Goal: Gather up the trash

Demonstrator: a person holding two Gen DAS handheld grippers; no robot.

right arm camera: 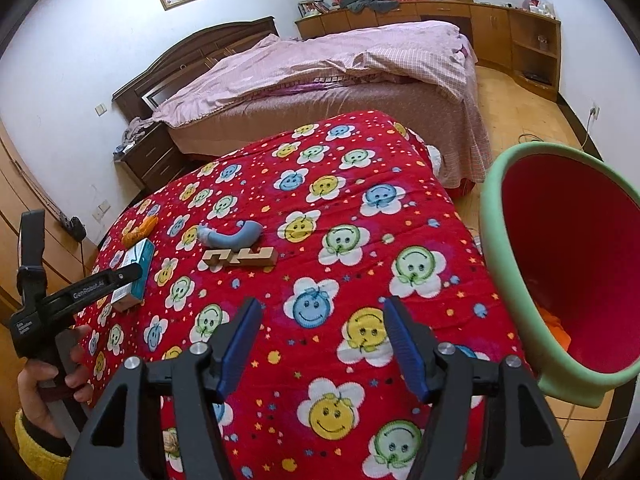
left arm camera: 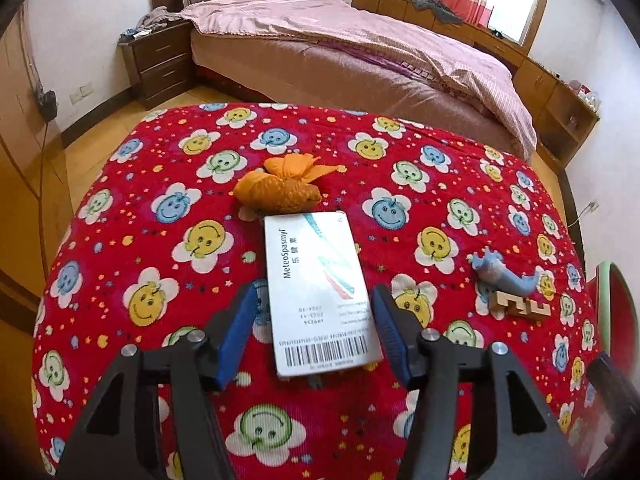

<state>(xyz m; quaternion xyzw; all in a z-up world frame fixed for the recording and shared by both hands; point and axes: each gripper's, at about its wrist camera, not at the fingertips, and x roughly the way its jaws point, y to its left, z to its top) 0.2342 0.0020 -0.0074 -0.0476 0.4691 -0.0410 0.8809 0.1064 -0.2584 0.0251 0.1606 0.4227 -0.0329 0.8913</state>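
A white medicine box (left arm camera: 320, 288) lies flat on the red smiley-patterned cover (left arm camera: 168, 200). My left gripper (left arm camera: 316, 316) is open, its blue fingers on either side of the box's near half, not touching it. An orange crumpled wrapper (left arm camera: 280, 188) lies just beyond the box. In the right wrist view the box (right arm camera: 134, 276) and the left gripper (right arm camera: 80, 292) are at the left. My right gripper (right arm camera: 324, 340) is open and empty above the cover. A green bin with a red inside (right arm camera: 568, 264) stands at the right, with something orange at its bottom.
A blue toy figure (right arm camera: 232, 236) and a wooden puzzle block (right arm camera: 240, 258) lie mid-cover; they also show in the left wrist view, the toy (left arm camera: 500, 272) and the block (left arm camera: 520, 306). A pink-covered bed (left arm camera: 360, 48), a nightstand (left arm camera: 160, 64) and wooden cabinets (right arm camera: 480, 20) stand behind.
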